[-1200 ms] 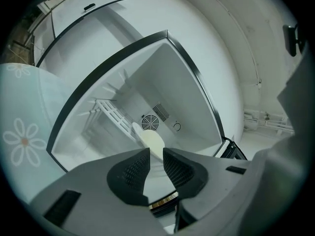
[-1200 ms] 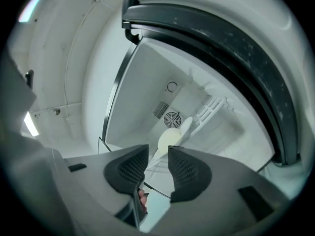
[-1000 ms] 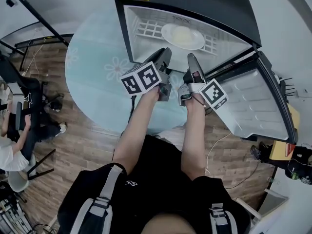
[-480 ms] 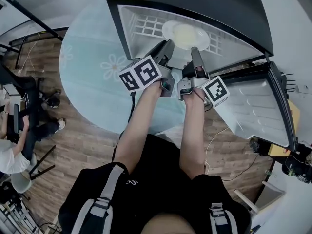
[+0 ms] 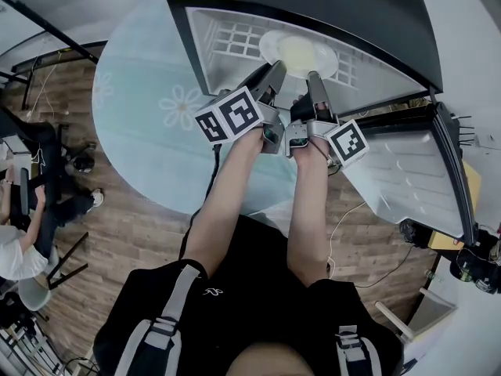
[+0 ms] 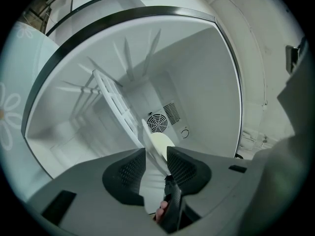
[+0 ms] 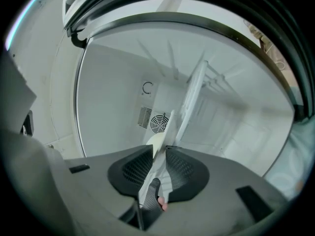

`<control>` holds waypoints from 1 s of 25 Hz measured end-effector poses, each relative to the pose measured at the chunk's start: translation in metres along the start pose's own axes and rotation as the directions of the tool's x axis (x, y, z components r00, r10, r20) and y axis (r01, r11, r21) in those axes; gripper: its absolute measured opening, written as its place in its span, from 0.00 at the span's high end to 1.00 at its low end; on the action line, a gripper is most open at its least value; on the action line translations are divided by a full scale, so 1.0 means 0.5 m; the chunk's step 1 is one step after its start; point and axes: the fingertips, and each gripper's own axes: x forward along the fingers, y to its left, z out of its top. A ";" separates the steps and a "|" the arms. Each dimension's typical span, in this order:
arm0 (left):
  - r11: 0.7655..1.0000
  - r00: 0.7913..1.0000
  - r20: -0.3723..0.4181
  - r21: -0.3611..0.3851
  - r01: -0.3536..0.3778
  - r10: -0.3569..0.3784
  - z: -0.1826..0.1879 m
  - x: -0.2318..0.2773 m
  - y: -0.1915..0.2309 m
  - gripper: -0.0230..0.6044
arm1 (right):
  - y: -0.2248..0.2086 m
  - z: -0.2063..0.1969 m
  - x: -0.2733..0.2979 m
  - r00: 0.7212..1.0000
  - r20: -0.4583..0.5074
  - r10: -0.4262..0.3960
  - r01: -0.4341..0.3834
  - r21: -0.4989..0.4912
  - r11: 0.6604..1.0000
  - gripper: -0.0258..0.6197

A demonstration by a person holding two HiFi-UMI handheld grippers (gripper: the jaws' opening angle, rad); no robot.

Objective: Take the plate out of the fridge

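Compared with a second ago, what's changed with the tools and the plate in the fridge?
Both tools pushed forward into the fridge. The left tool has just been opening, with the plate rim now between its jaws. The right tool has just been closing onto that rim. The plate still lies on the wire shelf; the door stays open.

Plate [image 5: 297, 53]: glossy, smooth, cream-white (ceramic by look). Fridge [image 6: 211, 82] liner: smooth white plastic, satin finish. Shelf [image 5: 235, 41]: white-coated wire. Floor [image 5: 125, 225]: wood planks. Table [image 5: 141, 92]: smooth, pale, flower-printed.
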 end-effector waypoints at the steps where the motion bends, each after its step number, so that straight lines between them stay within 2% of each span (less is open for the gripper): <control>1: 1.000 1.000 -0.002 0.004 0.005 -0.005 -0.001 -0.003 -0.004 0.75 | 0.001 -0.002 -0.004 1.000 -0.001 0.000 0.000 0.007 1.000 0.85; 3: 1.000 1.000 -0.010 0.015 0.013 -0.013 -0.003 -0.007 -0.015 0.84 | 0.004 -0.005 -0.010 1.000 -0.005 0.000 0.001 0.022 1.000 0.85; 4: 1.000 1.000 -0.016 0.021 0.008 -0.008 -0.004 -0.006 -0.016 0.84 | 0.004 -0.005 -0.011 1.000 -0.007 -0.002 0.002 0.025 1.000 0.86; 13: 0.999 0.999 -0.023 0.032 -0.038 0.039 -0.008 -0.022 -0.014 0.85 | 0.004 -0.016 -0.022 1.000 -0.024 -0.018 0.019 0.055 0.998 0.88; 25: 0.998 1.000 -0.007 0.056 -0.025 0.025 -0.018 -0.070 -0.051 0.85 | 0.044 -0.027 -0.067 0.999 -0.034 0.024 -0.022 0.037 0.999 0.88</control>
